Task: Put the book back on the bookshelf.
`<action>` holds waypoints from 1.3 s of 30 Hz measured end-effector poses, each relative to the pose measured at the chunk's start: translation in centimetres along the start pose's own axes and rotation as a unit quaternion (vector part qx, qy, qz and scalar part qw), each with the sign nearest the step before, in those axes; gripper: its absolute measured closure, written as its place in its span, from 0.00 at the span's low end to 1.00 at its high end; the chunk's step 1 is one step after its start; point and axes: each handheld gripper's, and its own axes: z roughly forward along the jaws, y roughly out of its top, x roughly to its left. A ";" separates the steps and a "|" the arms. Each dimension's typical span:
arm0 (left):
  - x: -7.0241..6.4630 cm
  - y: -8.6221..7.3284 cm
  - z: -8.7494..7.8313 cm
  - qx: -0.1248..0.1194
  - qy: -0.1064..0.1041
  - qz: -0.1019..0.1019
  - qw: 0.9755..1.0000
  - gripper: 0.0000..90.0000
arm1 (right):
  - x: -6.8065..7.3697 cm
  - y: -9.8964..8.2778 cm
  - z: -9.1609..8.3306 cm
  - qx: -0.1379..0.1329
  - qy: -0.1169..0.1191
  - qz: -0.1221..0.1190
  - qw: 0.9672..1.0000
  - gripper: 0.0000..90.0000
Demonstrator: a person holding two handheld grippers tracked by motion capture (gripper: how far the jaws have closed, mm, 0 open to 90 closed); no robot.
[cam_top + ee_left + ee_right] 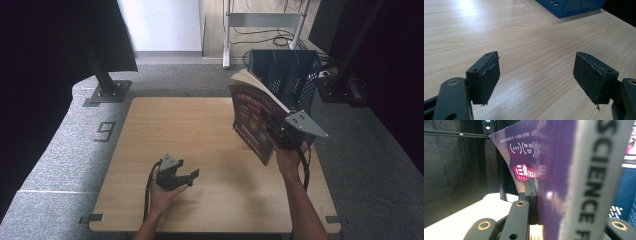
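Note:
A thick book (pixel 252 120) with a purple cover is held upright and tilted in the air over the table's right side. My right gripper (pixel 274 129) is shut on its lower edge. In the right gripper view the book (pixel 554 165) stands between the jaws, and its grey spine (pixel 596 170) reads "SCIENCE". One black finger (pixel 531 192) presses flat on the cover; the other is mostly hidden behind the spine. My left gripper (pixel 186 176) rests low over the wooden table (pixel 200 125) near its front edge. It is open (pixel 536 77) with bare wood between the pads.
A blue perforated file rack (pixel 286 74) stands at the table's far right corner, just behind the book; its base (pixel 571 6) appears far off in the left gripper view. Black stands, curtains and floor cables surround the table.

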 end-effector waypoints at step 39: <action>0.1 0.0 -0.1 0.000 -0.003 -0.004 1.000 0.24 | -2.7 0.9 0.8 -0.004 -0.051 0.007 0.999 0.91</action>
